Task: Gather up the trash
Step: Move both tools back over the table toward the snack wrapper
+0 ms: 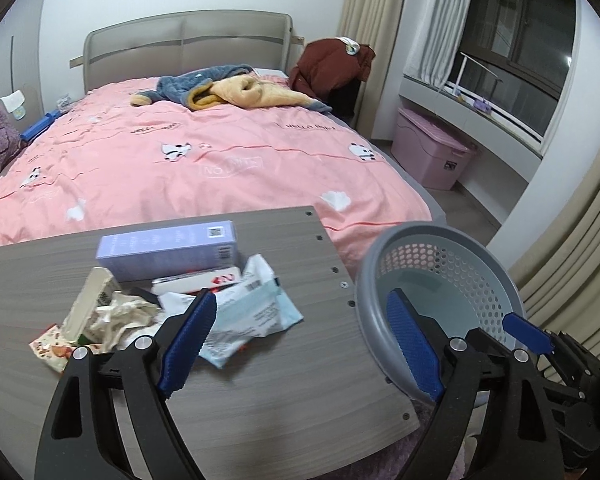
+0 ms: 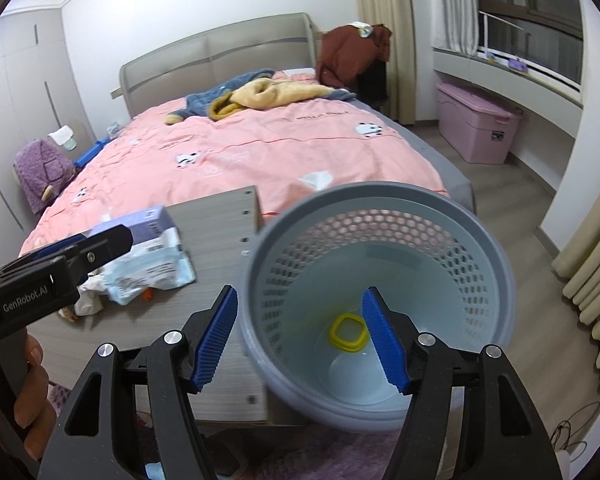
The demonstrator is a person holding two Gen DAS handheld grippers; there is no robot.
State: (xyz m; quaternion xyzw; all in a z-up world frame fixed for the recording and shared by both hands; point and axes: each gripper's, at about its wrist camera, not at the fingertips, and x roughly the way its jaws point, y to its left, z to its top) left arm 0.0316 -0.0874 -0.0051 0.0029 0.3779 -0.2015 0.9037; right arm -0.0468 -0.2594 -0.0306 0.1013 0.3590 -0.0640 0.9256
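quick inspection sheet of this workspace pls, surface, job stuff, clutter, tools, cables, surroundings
surface: grey wood-grain board at the foot of the bed, holes along its right edge
job's things: pale blue wrapper, crumpled paper and a snack packet heaped on the board; grey perforated bin beside its right edge, a yellow ring on the bin's bottom
clutter: lilac box and a white and red pack behind the heap
grippers: left tool open, empty, near the heap; right tool open, empty, above the bin
cables: nothing seen
surroundings: bed with pink duvet, clothes on it; pink storage box under the window ledge; curtains on the right
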